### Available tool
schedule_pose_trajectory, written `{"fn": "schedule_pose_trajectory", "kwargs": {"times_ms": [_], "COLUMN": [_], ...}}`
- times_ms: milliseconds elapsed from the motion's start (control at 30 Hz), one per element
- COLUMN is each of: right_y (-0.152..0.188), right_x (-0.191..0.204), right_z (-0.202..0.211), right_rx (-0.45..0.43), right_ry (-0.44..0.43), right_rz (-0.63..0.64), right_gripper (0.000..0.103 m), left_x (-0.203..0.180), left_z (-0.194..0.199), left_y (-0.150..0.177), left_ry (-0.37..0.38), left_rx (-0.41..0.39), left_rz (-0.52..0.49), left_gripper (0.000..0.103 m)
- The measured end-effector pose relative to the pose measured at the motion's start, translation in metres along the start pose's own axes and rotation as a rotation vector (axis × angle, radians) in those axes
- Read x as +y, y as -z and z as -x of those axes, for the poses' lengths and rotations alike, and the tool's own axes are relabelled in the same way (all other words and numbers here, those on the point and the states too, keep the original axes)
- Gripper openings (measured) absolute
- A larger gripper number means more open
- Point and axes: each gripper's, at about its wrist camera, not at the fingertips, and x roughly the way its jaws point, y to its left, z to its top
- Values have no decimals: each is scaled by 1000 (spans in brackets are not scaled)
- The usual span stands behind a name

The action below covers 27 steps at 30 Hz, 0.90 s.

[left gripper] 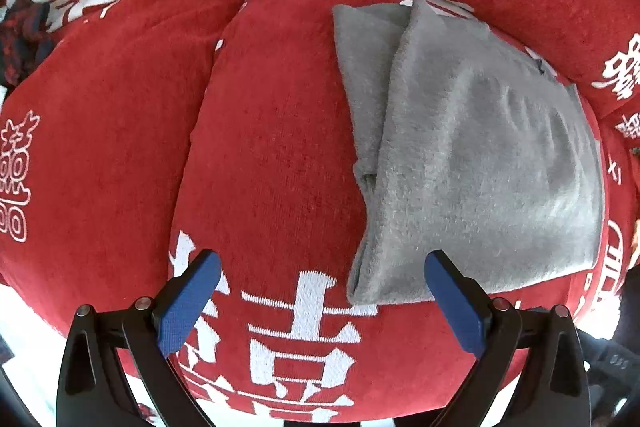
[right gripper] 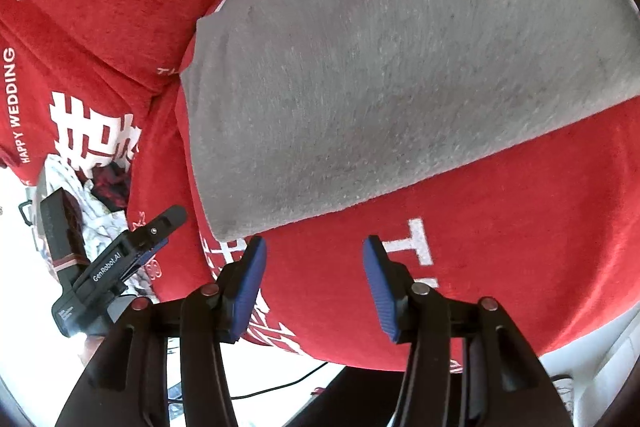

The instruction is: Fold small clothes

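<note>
Fingers of the left gripper (left gripper: pixel 322 301) and the right gripper (right gripper: pixel 314 287) stand apart, holding nothing. The folded grey garment (left gripper: pixel 476 163) lies on the red cushion (left gripper: pixel 276 155). Only the right wrist view shows the left gripper itself, beside a heap of clothes (right gripper: pixel 102 187)

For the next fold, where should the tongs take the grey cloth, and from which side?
Probably at the near corner of the grey cloth, by the left tongs. There the folded layers end together at a free edge on the red cover, so come from the front, low.
</note>
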Motion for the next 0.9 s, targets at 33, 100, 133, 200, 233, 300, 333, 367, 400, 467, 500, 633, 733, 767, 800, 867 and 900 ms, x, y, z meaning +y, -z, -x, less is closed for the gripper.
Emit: {"fn": "schedule_pose_trajectory", "kwargs": {"times_ms": [33, 100, 133, 200, 233, 300, 333, 367, 400, 467, 500, 633, 733, 767, 800, 867, 900], "right_y": [0, 2, 3, 6, 7, 9, 9, 9, 9, 9, 8, -1, -8, -9, -11, -14, -16], "right_x": [-1, -3, -5, -6, -7, -8, -9, -10, -10, -11, -9, 1, 6, 7, 8, 10, 11], "right_z": [-4, -11, -17, -25, -30, -40, -46, -49, -53, -59, -61, -71, -78, -80, -82, -86, -87], "right_rx": [3, 9, 14, 12, 12, 8, 6, 4, -2, -25, -42, -81, -101, -105, -107, -87, -74], "right_ry": [-17, -64, -98, -151, -178, -218, -232, -242, -259, -304, -321, -368, -405, -415, -431, -465, -479], "right_rz": [-8, -28, -45, -66, -76, -95, -105, -112, -122, -138, -140, -135, -160, -170, -181, -199, -205], "right_gripper": [54, 55, 55, 56, 56, 56, 56, 56, 56, 56, 56, 56, 56, 56, 56, 52, 34], "left_x": [1, 7, 9, 14, 16, 20, 21, 22, 22, 22, 22, 23, 24, 25, 25, 24, 25], "left_z": [0, -3, -5, -10, -12, -15, -16, -18, -20, -24, -25, -29, -31, -32, -33, -38, -41], "left_y": [0, -4, -5, -11, -13, -18, -20, -22, -25, -29, -30, -36, -42, -44, -45, -49, -51], "left_ry": [6, 9, 7, 13, 23, 47, 61, 74, 81, 93, 105, 207, 294, 315, 337, 388, 414], "left_rx": [-1, 1, 4, 18, 19, 20, 19, 18, 18, 23, 24, 18, 19, 22, 28, 50, 67], "left_rz": [9, 29, 33, 46, 53, 68, 76, 83, 88, 82, 78, 85, 101, 104, 107, 112, 118], "left_gripper": [102, 102, 102, 102, 102, 102, 102, 102, 102, 102, 102, 102, 102, 102, 102, 102, 102]}}
